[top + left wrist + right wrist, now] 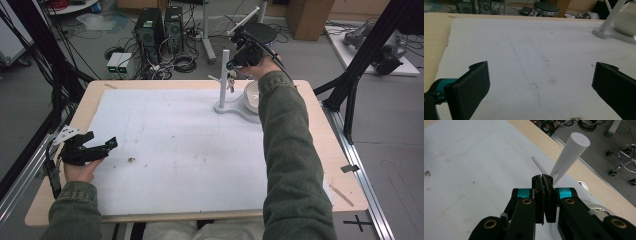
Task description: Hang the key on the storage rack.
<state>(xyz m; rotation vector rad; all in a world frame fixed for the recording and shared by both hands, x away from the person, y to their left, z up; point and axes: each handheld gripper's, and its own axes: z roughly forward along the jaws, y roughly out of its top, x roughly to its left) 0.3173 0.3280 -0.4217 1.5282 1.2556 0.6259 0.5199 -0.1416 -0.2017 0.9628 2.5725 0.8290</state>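
A white stand [224, 75] with an upright pole and short side pegs rises at the far right of the white mat [165, 150]. My right gripper [234, 64] is beside the top of the pole, shut, and a small bunch of keys [231, 81] dangles straight below its tips. In the right gripper view the jaws [544, 180] are pressed together next to the pole [570, 152] and a thin peg [538, 164]. The keys themselves are hidden there. My left gripper [102, 147] rests low at the mat's near left, open, with nothing between its jaws [540, 85].
A white bowl [251, 97] sits on the stand's base [235, 109], just right of the pole. The wooden table [340, 165] borders the mat. Computers, cables and a black frame post [357, 75] lie beyond the table.
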